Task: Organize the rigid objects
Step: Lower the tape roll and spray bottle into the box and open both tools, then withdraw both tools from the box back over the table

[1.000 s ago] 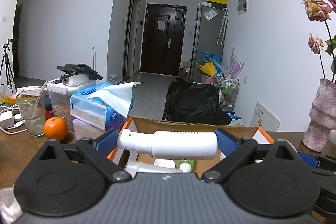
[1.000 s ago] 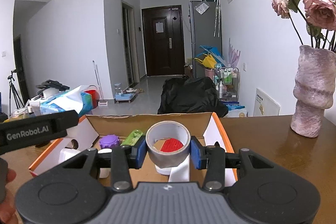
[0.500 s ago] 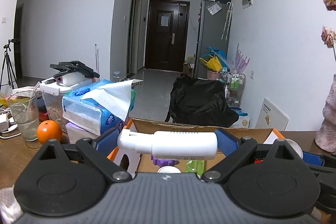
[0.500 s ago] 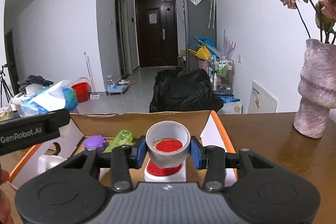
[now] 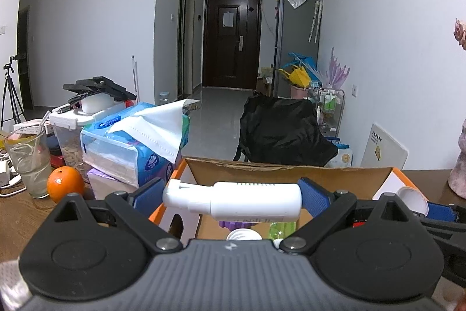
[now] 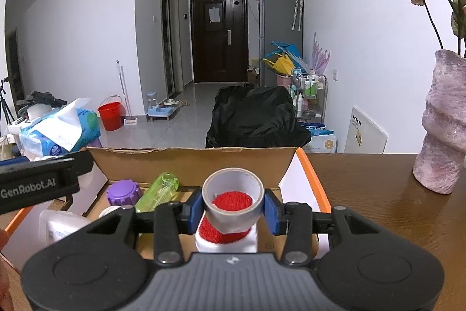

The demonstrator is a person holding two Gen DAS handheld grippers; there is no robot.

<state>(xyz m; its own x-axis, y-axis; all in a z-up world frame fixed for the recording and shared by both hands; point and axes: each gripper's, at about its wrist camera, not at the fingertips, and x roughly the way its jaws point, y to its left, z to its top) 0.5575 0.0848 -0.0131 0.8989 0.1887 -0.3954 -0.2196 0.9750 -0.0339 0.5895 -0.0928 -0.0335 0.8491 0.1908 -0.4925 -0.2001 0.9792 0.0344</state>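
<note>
White walls [image 5: 102,19], dark door [image 5: 231,38], grey tiled floor [image 6: 192,112], tall grey fridge [image 6: 281,28].

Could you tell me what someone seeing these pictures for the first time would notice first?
Most striking is what each gripper holds over the open cardboard box: the left gripper clamps a white bottle lying crosswise, and the right gripper grips a grey roll of tape. Inside the box lie a purple cap and a green bottle. A pink vase stands on the table to the right.
</note>
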